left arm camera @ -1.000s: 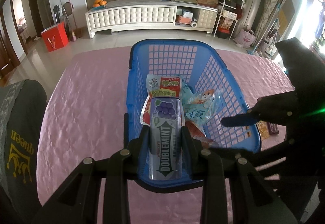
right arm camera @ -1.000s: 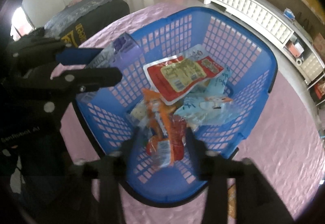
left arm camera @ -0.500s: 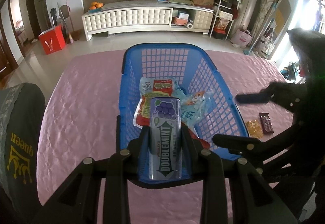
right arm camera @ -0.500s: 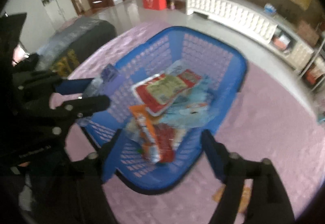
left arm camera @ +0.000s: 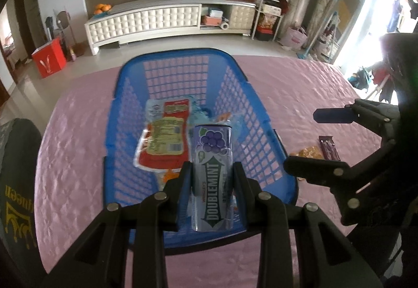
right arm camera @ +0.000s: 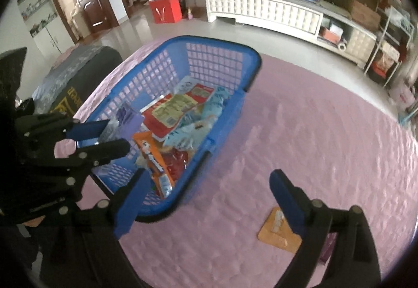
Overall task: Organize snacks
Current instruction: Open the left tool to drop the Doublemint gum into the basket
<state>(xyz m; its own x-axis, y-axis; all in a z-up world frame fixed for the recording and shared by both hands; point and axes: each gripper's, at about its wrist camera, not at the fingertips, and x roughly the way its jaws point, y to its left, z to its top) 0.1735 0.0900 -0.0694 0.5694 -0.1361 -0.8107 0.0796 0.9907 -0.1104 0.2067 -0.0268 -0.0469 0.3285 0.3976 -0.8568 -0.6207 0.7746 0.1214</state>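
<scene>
In the left wrist view, low in the middle of the frame, the left gripper (left arm camera: 212, 178) is squeezing a tall Doublemint gum tin (left arm camera: 212, 173). One finger presses on each side of the tin. The tin stands long-ways up the frame, over the near end of the blue basket (left arm camera: 183, 63), so it looks ready to drop straight in.

In the right wrist view, the right gripper (right arm camera: 209, 196) is low in the frame. Its fingers are spreading wider and there is nothing between them. Just past the right finger (right arm camera: 287, 199), at the lower right, an orange snack packet (right arm camera: 278, 228) lies flat on the pink bed cover (right arm camera: 313, 131). It sits outside the basket, near its right wall. Its long side seems to run up and to the left in the frame, but the finger hides part of it. A purple bar (left arm camera: 329, 148) lies just beside it, best seen at the right of the left wrist view.

The right hand is much nearer to these two loose snacks than the left.

Farther up, the basket holds a red and yellow packet (right arm camera: 177, 110), pale blue packets (right arm camera: 193, 126) and an orange wrapper (right arm camera: 154, 160).
</scene>
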